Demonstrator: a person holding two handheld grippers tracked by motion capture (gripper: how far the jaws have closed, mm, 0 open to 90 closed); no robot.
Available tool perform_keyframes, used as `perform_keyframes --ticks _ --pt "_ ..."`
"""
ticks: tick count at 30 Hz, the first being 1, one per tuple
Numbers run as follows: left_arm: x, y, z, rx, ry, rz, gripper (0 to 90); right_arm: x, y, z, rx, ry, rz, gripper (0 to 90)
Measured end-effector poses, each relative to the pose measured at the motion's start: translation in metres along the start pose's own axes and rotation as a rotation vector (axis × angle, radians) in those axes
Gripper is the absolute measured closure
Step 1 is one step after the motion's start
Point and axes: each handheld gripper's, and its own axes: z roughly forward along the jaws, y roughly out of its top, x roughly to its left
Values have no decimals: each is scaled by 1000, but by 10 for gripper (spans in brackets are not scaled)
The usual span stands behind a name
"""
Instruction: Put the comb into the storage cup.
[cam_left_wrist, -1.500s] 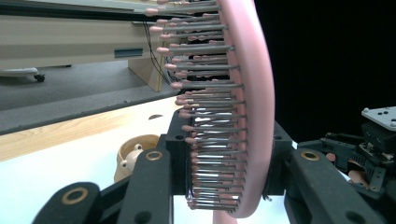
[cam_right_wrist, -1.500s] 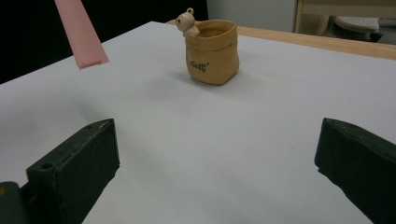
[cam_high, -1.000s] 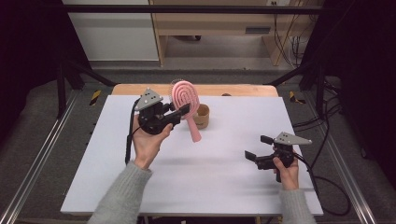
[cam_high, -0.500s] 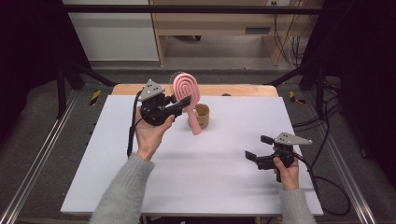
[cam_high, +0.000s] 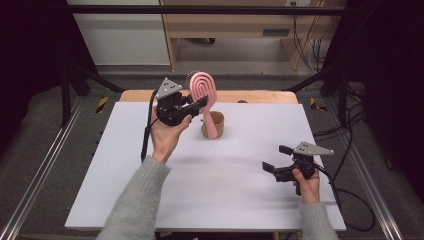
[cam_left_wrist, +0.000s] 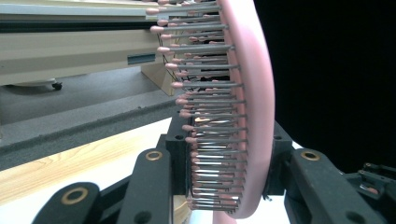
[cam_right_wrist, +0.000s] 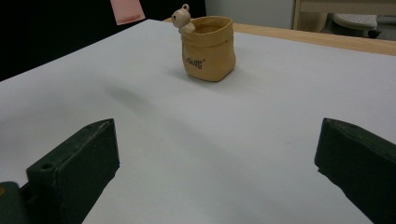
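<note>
Above the far middle of the white table (cam_high: 215, 200), the left gripper (cam_high: 197, 102) clenched the pink hairbrush (cam_high: 205, 95) upright, handle down over the nearby tan pot (cam_high: 214, 125), while the right gripper (cam_high: 272, 161) rested wide open and empty, farther off; the pot's small lettering (cam_right_wrist: 195, 61) was unreadable.

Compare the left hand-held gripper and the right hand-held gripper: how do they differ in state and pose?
The left hand-held gripper is shut on the pink hairbrush; the right hand-held gripper is open with nothing between its jaws. The left is raised near the tan pot; the right sits low over the white table. Both are black.
</note>
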Motion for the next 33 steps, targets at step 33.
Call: perform_keyframes --ticks 33 --pt "17 20 51 10 68 6 634 0 -1 1 7 -3 -1 3"
